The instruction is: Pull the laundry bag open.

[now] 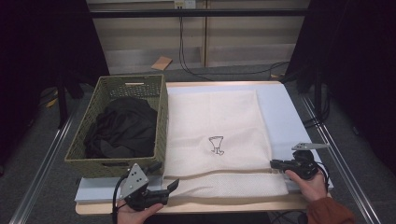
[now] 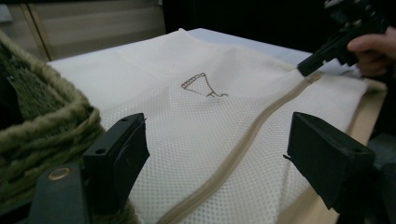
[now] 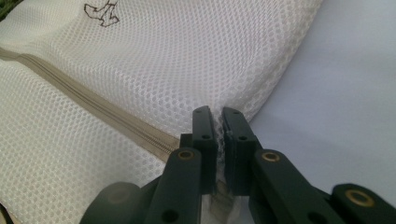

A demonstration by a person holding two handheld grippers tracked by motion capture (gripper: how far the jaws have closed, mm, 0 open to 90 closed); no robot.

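A white mesh laundry bag (image 1: 215, 126) lies flat on the table, with a small dark drawing (image 1: 216, 144) at its middle. A beige zipper (image 2: 243, 144) crosses its near part. At the bag's near left corner my left gripper (image 1: 164, 175) is open, its jaws wide on either side of the zipper (image 2: 218, 128) and not touching the mesh. At the right edge my right gripper (image 1: 273, 163) is shut on the bag's mesh (image 3: 140, 70) beside the zipper's end (image 3: 154, 140), its jaws (image 3: 219, 114) pressed together on the fabric. The left gripper view shows that gripper (image 2: 310, 63) at the far end of the zipper.
An olive woven basket (image 1: 161, 116) holding black clothing (image 1: 123, 128) stands left of the bag, close to my left gripper (image 2: 46, 126). Bare pale table surface (image 1: 285, 112) lies right of the bag. A cardboard piece (image 1: 161, 63) and cables lie on the floor beyond.
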